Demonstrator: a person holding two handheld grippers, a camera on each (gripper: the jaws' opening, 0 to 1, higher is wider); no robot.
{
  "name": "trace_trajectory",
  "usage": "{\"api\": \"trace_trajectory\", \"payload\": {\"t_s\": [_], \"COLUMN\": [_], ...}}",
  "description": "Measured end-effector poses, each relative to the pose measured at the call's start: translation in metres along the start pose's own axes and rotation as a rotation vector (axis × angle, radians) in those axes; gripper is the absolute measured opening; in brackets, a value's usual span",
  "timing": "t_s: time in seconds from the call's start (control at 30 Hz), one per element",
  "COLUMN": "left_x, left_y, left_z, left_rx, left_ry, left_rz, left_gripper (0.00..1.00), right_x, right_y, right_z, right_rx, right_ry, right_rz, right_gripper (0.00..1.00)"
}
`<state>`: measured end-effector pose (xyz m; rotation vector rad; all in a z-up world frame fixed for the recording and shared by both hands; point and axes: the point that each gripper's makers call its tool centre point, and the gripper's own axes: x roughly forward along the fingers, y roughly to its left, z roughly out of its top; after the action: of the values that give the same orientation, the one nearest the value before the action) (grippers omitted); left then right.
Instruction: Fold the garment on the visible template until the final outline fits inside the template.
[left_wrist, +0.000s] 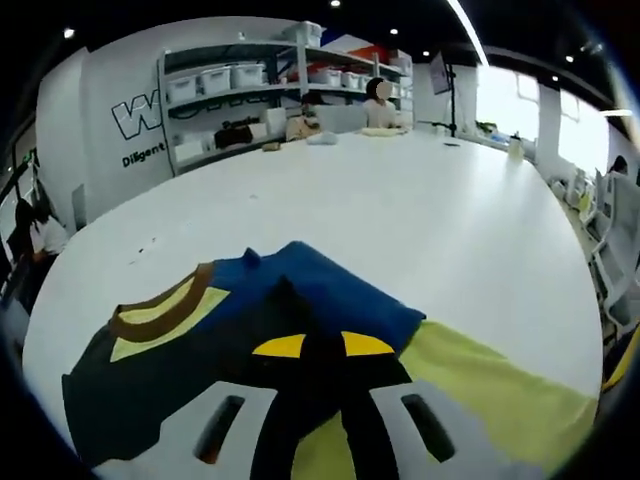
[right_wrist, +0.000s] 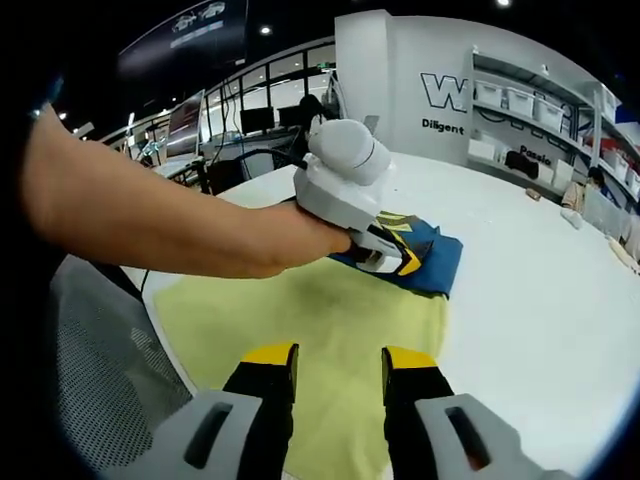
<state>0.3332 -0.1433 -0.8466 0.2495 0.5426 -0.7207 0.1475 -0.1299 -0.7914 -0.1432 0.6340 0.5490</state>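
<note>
A dark blue and black garment (left_wrist: 330, 300) with yellow and brown stripes lies bunched on the white table (left_wrist: 400, 200), at the edge of a yellow-green template sheet (left_wrist: 480, 380). My left gripper (left_wrist: 322, 346) has its yellow-tipped jaws drawn close together, pinching dark fabric of the garment. In the right gripper view the left gripper (right_wrist: 395, 258), held by a person's hand, rests on the garment (right_wrist: 440, 262) at the far side of the template (right_wrist: 320, 310). My right gripper (right_wrist: 340, 360) hovers open over the near part of the template with nothing between its jaws.
The person's forearm (right_wrist: 150, 225) crosses from the left. A mesh chair (right_wrist: 90, 370) stands by the table's near edge. Shelves with bins (left_wrist: 250, 80) line the far wall, and a person (left_wrist: 378, 105) sits at the table's far end. Bare table (right_wrist: 540, 330) stretches right.
</note>
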Motion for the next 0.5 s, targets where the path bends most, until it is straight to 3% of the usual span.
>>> {"api": "trace_trajectory", "payload": {"t_s": [0.5], "left_x": [0.003], "left_y": [-0.016], "left_z": [-0.011], "left_rx": [-0.040], "left_ry": [0.032], "left_rz": [-0.064], "left_gripper": [0.11], "right_x": [0.000], "right_y": [-0.001], "right_z": [0.000], "right_rx": [0.000], "right_ry": [0.001], "right_rz": [-0.002], "right_gripper": [0.31]}}
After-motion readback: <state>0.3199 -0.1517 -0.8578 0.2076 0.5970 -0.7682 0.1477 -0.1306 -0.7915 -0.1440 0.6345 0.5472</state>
